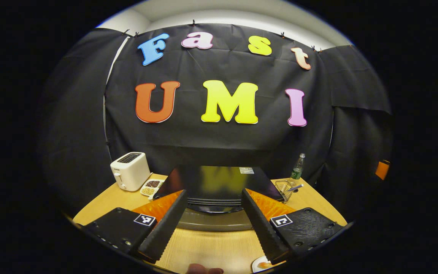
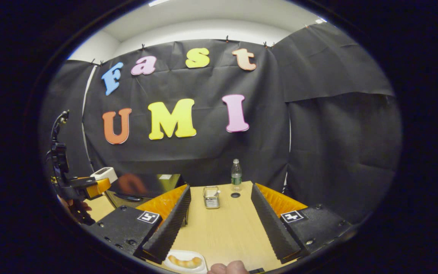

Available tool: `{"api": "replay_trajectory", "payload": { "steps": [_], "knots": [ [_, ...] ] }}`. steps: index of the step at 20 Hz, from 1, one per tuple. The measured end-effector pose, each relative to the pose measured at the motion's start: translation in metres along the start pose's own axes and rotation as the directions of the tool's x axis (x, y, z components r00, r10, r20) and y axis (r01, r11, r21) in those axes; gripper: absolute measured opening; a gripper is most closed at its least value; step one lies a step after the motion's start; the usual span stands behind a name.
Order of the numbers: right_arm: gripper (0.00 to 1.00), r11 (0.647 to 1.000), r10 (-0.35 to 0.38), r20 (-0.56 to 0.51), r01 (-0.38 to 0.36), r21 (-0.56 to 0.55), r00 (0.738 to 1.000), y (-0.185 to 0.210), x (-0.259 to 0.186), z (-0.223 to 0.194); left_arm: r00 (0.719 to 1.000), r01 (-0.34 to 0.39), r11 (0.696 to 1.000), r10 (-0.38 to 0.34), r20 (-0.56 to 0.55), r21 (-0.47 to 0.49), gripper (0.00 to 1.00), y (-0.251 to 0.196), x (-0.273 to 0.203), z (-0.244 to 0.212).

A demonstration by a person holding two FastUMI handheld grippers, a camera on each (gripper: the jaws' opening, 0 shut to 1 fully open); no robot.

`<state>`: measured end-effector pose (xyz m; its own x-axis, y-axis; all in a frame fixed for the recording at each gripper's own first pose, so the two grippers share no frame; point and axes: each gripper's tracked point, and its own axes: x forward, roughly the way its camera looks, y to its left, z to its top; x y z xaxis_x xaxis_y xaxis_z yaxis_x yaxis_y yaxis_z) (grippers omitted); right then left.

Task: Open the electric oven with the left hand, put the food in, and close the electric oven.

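Left gripper view: the left gripper [image 1: 214,224] is held wide open over the light wooden table [image 1: 211,247], nothing gripped. The glossy black electric oven [image 1: 217,182] is seen straight ahead between the fingers, door closed. A white toaster [image 1: 130,170] and a small sectioned snack tray [image 1: 151,187] are placed to its left, a wire basket [image 1: 285,189] and a clear plastic bottle [image 1: 297,167] to its right.

Right gripper view: the right gripper [image 2: 221,228] is also spread wide, empty. A white plate with golden pastry [image 2: 184,262] is seen on the table just beside its left finger. The oven is seen at far left, the left gripper in front of it.
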<state>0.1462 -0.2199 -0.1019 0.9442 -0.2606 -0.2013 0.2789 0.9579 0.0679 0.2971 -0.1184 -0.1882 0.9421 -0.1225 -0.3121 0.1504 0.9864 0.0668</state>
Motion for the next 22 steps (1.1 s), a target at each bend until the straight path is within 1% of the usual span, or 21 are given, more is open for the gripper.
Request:
{"api": "replay_trajectory", "payload": {
  "steps": [4, 7, 10, 11, 12, 13, 14, 15, 17, 18, 19, 20, 21, 22],
  "knots": [
    [0.99, 0.999, -0.038, -0.012, 0.038, -0.021, 0.999, -0.012, 0.002, -0.001, 0.995, 0.002, 1.000, -0.001, -0.095, 0.020, 0.94, 0.005, 0.046, -0.033],
    [0.99, 0.999, -0.040, -0.055, 0.040, -0.006, 0.998, -0.012, 0.002, -0.013, 0.993, 0.007, 0.999, -0.003, -0.119, 0.034, 0.94, 0.003, 0.061, -0.046],
    [0.99, 0.999, -0.053, -0.066, 0.052, -0.014, 0.996, -0.020, 0.002, -0.016, 0.990, 0.000, 0.999, 0.005, -0.140, 0.041, 0.94, 0.004, 0.069, -0.053],
    [0.99, 0.998, -0.058, -0.064, 0.058, -0.010, 0.996, -0.023, 0.002, -0.014, 0.986, -0.003, 0.999, 0.010, -0.164, 0.042, 0.94, 0.004, 0.073, -0.061],
    [0.99, 0.998, -0.065, -0.066, 0.064, -0.007, 0.996, -0.025, 0.002, -0.014, 0.984, -0.023, 0.999, 0.029, -0.174, 0.036, 0.94, 0.008, 0.073, -0.067],
    [1.00, 0.997, -0.071, -0.069, 0.071, -0.003, 0.995, -0.027, 0.000, -0.015, 0.985, -0.012, 1.000, 0.015, -0.170, 0.019, 1.00, 0.005, 0.071, -0.063],
    [1.00, 0.997, -0.075, -0.071, 0.075, 0.004, 0.995, -0.028, -0.002, -0.016, 0.980, -0.003, 1.000, 0.008, -0.198, 0.028, 0.96, 0.003, 0.068, -0.070],
    [1.00, 0.997, -0.076, -0.072, 0.077, 0.012, 0.994, -0.027, -0.003, -0.016, 0.982, 0.009, 0.999, 0.001, -0.189, 0.050, 0.98, 0.002, 0.067, -0.067],
    [0.99, 0.997, -0.070, -0.081, 0.072, 0.021, 0.994, -0.024, -0.006, -0.020, 0.974, 0.029, 0.999, -0.018, -0.224, 0.045, 0.98, -0.001, 0.061, -0.073],
    [0.99, 0.997, -0.067, -0.083, 0.069, 0.023, 0.994, -0.022, -0.007, -0.022, 0.965, 0.040, 0.999, -0.030, -0.262, 0.035, 0.99, -0.001, 0.057, -0.081],
    [0.99, 0.997, -0.066, -0.084, 0.068, 0.026, 0.994, -0.020, -0.008, -0.022, 0.947, 0.048, 0.999, -0.038, -0.319, 0.022, 0.98, -0.001, 0.050, -0.097],
    [0.99, 0.997, -0.062, -0.084, 0.065, 0.031, 0.995, -0.018, -0.010, -0.022, 0.913, 0.048, 0.999, -0.045, -0.405, -0.002, 0.98, 0.000, 0.037, -0.123],
    [0.99, 0.998, -0.058, -0.081, 0.061, 0.033, 0.995, -0.015, -0.012, -0.021, 0.894, 0.028, 0.999, -0.038, -0.446, -0.028, 0.97, 0.002, 0.021, -0.142],
    [0.99, 0.998, -0.058, -0.075, 0.060, 0.031, 0.995, -0.014, -0.015, -0.018, 0.889, 0.022, 0.998, -0.046, -0.455, -0.057, 0.87, 0.003, 0.009, -0.156]
  ]
}}
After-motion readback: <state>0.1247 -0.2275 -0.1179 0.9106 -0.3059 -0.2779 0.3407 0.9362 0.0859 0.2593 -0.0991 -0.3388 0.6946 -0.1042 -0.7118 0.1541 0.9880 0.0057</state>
